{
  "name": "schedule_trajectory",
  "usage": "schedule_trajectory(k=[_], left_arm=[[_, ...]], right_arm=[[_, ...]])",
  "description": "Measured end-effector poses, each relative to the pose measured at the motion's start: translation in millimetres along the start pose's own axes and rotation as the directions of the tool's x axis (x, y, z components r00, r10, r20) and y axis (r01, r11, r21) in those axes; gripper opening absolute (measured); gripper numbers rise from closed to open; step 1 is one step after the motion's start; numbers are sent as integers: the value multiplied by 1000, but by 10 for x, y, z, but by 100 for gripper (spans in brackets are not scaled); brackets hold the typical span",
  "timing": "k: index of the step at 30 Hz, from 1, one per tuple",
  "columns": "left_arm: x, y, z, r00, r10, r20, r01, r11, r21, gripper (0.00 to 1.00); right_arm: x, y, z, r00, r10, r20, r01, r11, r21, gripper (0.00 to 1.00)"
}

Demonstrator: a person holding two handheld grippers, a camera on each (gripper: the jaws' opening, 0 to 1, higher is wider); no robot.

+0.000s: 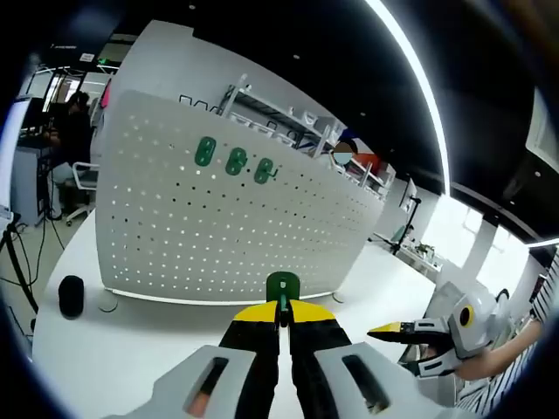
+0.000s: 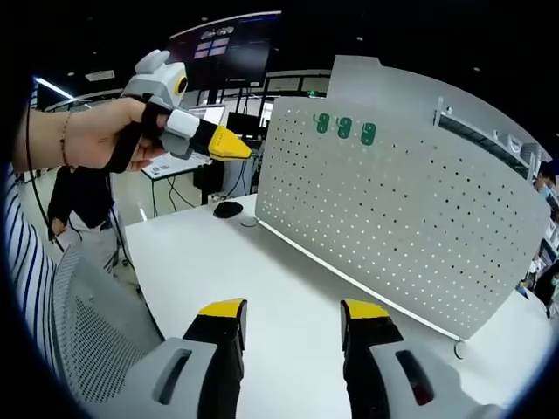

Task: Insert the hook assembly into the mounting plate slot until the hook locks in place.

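bright, even overhead strip lighting, soft shadows, sharp centres, strong fisheye bending toward the edges.

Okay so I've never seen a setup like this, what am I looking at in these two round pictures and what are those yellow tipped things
A person holds a hand-held grasping tool in each hand; a camera rides on each. In the left gripper view, the left tool is shut on a green hook. In the right gripper view, the right tool is open and empty, and the person's hand holds the left tool up. A white pegboard stands on the white table, with three green hooks already mounted. A small black object sits on the table.
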State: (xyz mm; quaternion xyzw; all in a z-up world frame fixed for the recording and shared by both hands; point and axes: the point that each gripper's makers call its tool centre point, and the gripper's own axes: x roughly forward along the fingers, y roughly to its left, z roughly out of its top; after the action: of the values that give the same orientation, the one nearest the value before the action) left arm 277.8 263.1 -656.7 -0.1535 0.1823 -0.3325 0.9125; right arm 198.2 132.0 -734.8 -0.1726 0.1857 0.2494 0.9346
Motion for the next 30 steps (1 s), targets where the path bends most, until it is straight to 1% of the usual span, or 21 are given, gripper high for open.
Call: schedule_trajectory(k=[1,2,5,8,12,16,17,19,21,23,27,30], left_arm=[[3,9,0,1000,1,-1,-1,1000,1,2],[5,31,7,1000,10,1,-10,1000,8,2],[8,74,44,1000,28,12,-29,999,23,2],[24,127,93,999,46,23,-47,998,46,2],[35,204,138,996,76,35,-78,995,60,2],[31,272,189,993,106,54,-110,991,75,2],[33,294,200,992,115,57,-120,989,82,2],[40,327,211,990,126,59,-132,987,93,2],[50,369,219,988,141,62,-147,984,101,2],[69,423,227,986,155,64,-161,982,102,2],[110,479,234,983,171,64,-177,979,104,2],[153,514,262,980,187,73,-194,974,114,2]], right_arm=[[-11,1,-52,1000,-5,-20,4,999,-38,43],[-14,3,-69,1000,-7,-26,6,999,-41,43],[-33,12,-151,999,-8,-42,7,1000,-13,47],[-50,-5,-244,998,-22,-60,22,1000,2,51],[-49,11,-404,995,-21,-97,23,1000,19,53],[-49,29,-515,993,-25,-117,28,999,27,56],[-54,29,-545,992,-31,-123,34,999,19,57],[-68,-3,-553,992,-65,-108,64,998,-10,59],[-70,-4,-574,992,-71,-106,71,997,-4,61],[-59,-6,-607,992,-72,-105,73,997,10,61],[-36,-24,-689,989,-75,-128,77,997,15,61],[-36,-41,-681,989,-81,-123,83,996,18,61]])
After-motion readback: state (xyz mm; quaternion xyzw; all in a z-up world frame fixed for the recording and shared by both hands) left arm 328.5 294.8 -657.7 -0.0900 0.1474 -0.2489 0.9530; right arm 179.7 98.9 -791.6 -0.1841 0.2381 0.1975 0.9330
